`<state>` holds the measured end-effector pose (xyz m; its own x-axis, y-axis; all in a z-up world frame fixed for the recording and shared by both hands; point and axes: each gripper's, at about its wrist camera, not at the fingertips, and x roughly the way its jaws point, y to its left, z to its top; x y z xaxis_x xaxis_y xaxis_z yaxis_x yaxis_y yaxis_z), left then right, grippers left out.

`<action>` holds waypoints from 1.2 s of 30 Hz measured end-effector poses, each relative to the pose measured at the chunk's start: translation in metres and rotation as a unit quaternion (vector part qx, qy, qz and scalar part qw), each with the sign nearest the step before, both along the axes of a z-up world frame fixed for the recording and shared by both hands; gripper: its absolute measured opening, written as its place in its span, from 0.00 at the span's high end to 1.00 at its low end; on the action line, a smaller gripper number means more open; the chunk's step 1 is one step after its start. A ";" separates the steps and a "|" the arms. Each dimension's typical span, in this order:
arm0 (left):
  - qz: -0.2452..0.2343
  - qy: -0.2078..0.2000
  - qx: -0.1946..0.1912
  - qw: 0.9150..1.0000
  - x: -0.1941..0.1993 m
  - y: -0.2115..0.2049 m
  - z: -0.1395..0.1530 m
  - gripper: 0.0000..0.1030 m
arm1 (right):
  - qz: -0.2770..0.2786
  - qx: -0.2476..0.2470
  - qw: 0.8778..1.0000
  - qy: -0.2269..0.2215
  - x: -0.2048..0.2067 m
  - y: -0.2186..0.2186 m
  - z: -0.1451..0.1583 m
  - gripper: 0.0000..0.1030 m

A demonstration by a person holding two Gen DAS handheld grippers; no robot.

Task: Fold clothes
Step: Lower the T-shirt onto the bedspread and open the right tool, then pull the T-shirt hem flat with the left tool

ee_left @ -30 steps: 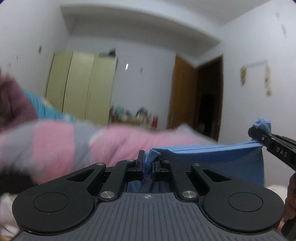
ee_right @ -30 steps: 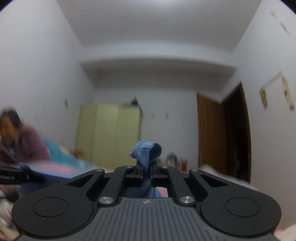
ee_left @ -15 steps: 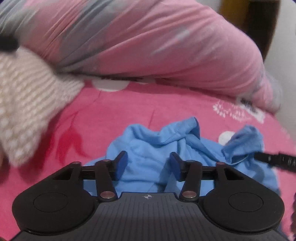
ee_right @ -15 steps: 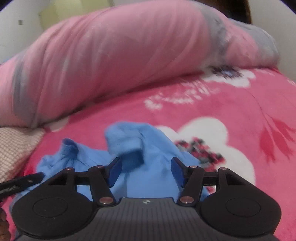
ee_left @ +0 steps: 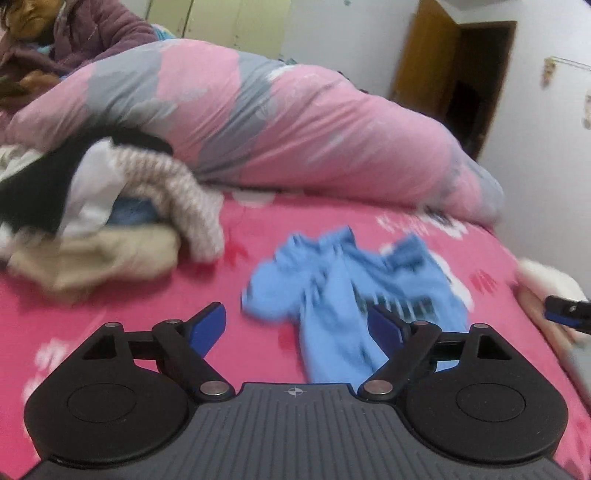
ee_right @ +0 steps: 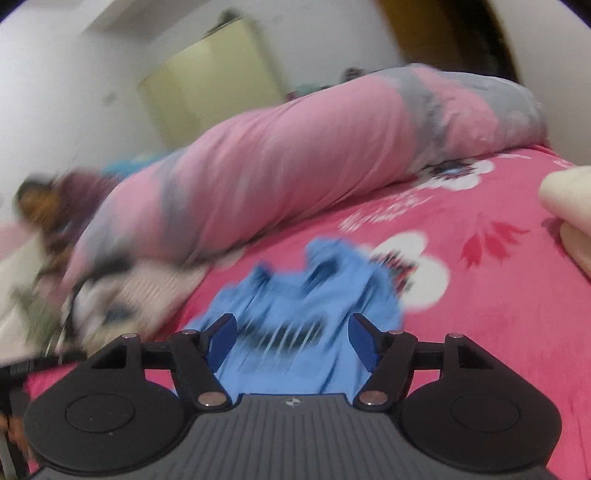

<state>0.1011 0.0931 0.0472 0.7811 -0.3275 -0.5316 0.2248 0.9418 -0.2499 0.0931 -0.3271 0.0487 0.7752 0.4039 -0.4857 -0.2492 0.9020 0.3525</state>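
Note:
A crumpled light-blue garment (ee_left: pixel 343 284) lies loose on the bright pink flowered bed cover (ee_left: pixel 110 314). My left gripper (ee_left: pixel 295 325) hovers just short of it, jaws wide and still opening, pads touching nothing. In the right wrist view the same blue garment (ee_right: pixel 306 306), blurred, lies ahead of my right gripper (ee_right: pixel 291 338); its jaws are also opening, and the cloth shows beyond them without being pinched. The tip of the right gripper (ee_left: pixel 567 310) pokes in at the right edge of the left wrist view.
A heap of mixed clothes (ee_left: pixel 110 218) sits on the left of the bed. A long pink and grey rolled quilt (ee_left: pixel 280 122) lies across the back. A person in a purple jacket (ee_left: pixel 92 33) sits at the far left. Cream fabric (ee_right: pixel 569 206) lies at the right.
Both grippers held the blue garment up in the air, then dropped low, let it go onto the bed and spread wide. Both have since pulled back and tilted up from the cloth.

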 end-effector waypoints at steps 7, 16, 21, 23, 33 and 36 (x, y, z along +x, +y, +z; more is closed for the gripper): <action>-0.026 0.070 -0.047 0.996 -0.051 -0.001 -0.061 0.36 | 0.072 -0.066 0.995 -0.014 -0.106 0.070 -0.022 0.36; -0.076 0.068 -0.005 0.995 -0.031 -0.033 -0.106 0.62 | -0.053 -0.100 0.993 0.019 -0.132 0.034 -0.053 0.38; -0.096 0.068 0.009 0.993 -0.017 -0.045 -0.117 0.77 | -0.146 -0.081 0.985 0.035 -0.123 -0.018 -0.069 0.47; -0.103 0.058 0.023 0.993 -0.017 -0.050 -0.121 0.79 | -0.181 -0.052 0.981 0.049 -0.116 -0.039 -0.080 0.50; -0.035 -0.016 0.035 0.999 -0.077 -0.053 -0.094 0.99 | -0.243 0.063 0.966 0.058 -0.114 -0.083 -0.120 0.60; 0.000 -0.063 0.029 0.998 -0.121 -0.041 -0.068 0.99 | -0.243 0.063 0.967 0.054 -0.115 -0.082 -0.120 0.60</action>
